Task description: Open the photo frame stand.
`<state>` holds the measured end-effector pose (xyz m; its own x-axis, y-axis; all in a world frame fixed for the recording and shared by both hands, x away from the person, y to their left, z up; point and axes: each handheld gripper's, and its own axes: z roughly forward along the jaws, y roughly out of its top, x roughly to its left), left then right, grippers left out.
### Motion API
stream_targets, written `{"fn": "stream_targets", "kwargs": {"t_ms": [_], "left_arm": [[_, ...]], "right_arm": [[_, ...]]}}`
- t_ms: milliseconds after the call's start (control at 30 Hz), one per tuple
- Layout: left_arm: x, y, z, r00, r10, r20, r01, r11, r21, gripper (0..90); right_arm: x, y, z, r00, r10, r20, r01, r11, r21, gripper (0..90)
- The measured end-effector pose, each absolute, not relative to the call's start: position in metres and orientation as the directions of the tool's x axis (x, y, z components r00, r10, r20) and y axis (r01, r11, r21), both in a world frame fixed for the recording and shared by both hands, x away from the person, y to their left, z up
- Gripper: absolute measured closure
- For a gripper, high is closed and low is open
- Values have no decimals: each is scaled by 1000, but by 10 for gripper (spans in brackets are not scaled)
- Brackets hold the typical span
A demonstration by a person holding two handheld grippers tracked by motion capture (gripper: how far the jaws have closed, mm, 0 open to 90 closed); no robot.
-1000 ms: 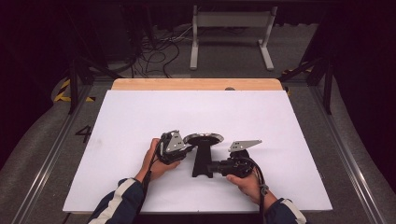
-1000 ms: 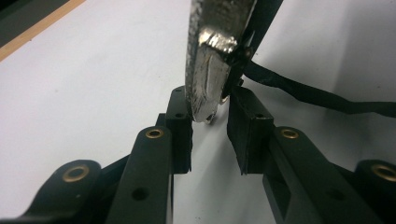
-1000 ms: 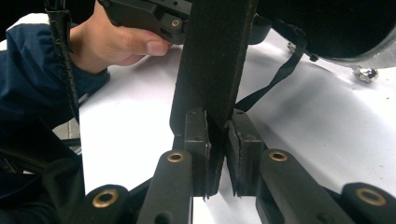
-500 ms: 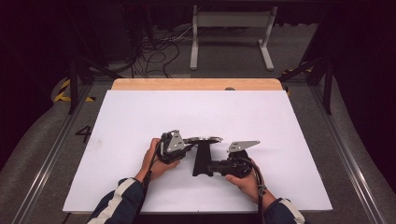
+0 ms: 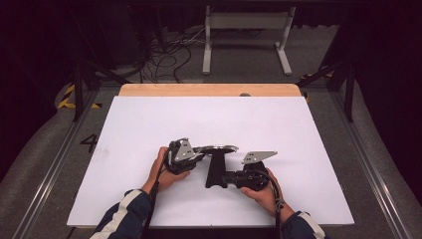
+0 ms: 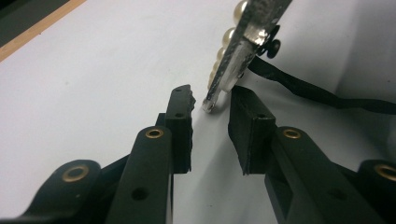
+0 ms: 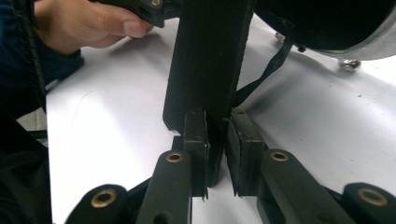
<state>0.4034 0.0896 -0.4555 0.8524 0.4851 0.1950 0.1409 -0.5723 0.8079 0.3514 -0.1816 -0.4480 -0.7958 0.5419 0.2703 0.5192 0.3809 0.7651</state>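
A round silver-rimmed disc [image 5: 219, 148] with a row of pearls [image 6: 229, 42] on its edge stands on a flat black stand [image 5: 215, 172] near the front of the white table [image 5: 149, 119]. My left gripper [image 5: 199, 152] reaches in from the left. Its jaws have just been opening, and the disc's rim [image 6: 224, 74] sits between the pads of the left gripper [image 6: 210, 100], with a gap on one side. My right gripper [image 5: 226, 179] comes in from the right, low on the stand. In its own view, the right gripper [image 7: 215, 116] is shut on the black stand [image 7: 205, 60].
A thin black strap [image 6: 317, 91] trails from the disc across the table. A wooden strip [image 5: 209, 90] borders the table's far edge. Beyond it, on the floor, are a white metal frame [image 5: 246, 30] and loose cables [image 5: 169, 50].
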Motion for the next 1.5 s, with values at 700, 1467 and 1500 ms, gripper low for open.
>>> {"fn": "stream_targets", "kwargs": {"t_ms": [700,1467,1500], "left_arm": [[403,97,-450,861,481,166,135,-531,837,614],[402,88,-453,861,482,160,148,-539,829,741],[402,88,-453,861,482,161,148,-540,828,741]], "right_arm": [[319,-175,-419,-794,602,78,362,367,857,900],[303,-80,-450,-738,663,-126,298,488,820,900],[303,-80,-451,-734,668,-126,309,493,813,900]]}}
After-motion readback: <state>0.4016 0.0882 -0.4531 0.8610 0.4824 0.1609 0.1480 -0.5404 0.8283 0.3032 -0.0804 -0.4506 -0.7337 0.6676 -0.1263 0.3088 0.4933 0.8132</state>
